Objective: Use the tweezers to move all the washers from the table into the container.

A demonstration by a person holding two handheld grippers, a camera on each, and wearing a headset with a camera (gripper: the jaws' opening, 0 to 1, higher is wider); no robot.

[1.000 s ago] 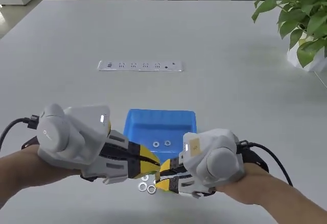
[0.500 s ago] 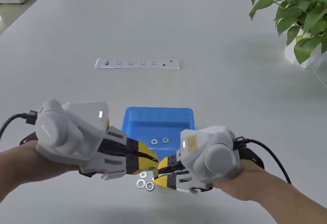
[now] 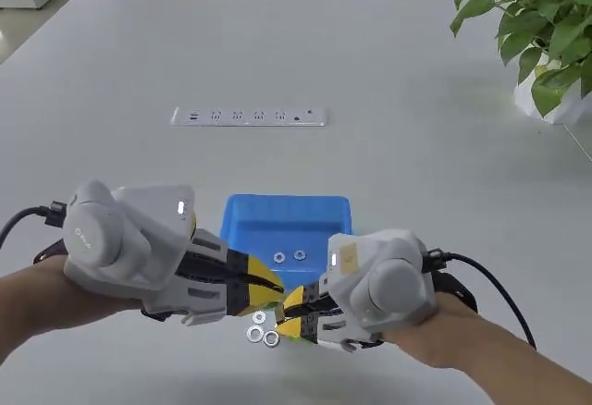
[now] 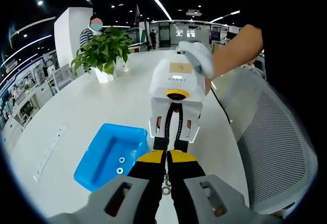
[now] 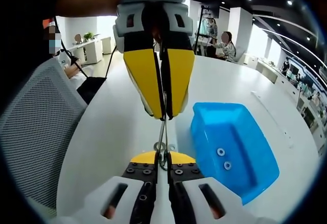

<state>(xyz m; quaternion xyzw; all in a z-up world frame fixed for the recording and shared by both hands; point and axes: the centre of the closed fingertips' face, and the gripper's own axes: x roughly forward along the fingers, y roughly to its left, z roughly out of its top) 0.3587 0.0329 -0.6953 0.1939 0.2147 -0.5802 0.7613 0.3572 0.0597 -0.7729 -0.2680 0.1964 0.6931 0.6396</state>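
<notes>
Washers (image 3: 255,334) just outside container (image 3: 287,203) rim, left claw (image 4: 166,157) and right claw (image 5: 162,158) both pinching tweezers (image 5: 162,129)

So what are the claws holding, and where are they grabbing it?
Both claws are shut on the thin metal tweezers: the left claw pinches one end, the right claw the other.

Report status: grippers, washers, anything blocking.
Left gripper, right gripper shut on thin metal tweezers. Two silver washers in blue plastic container, three on white table. Nothing blocking.
</notes>
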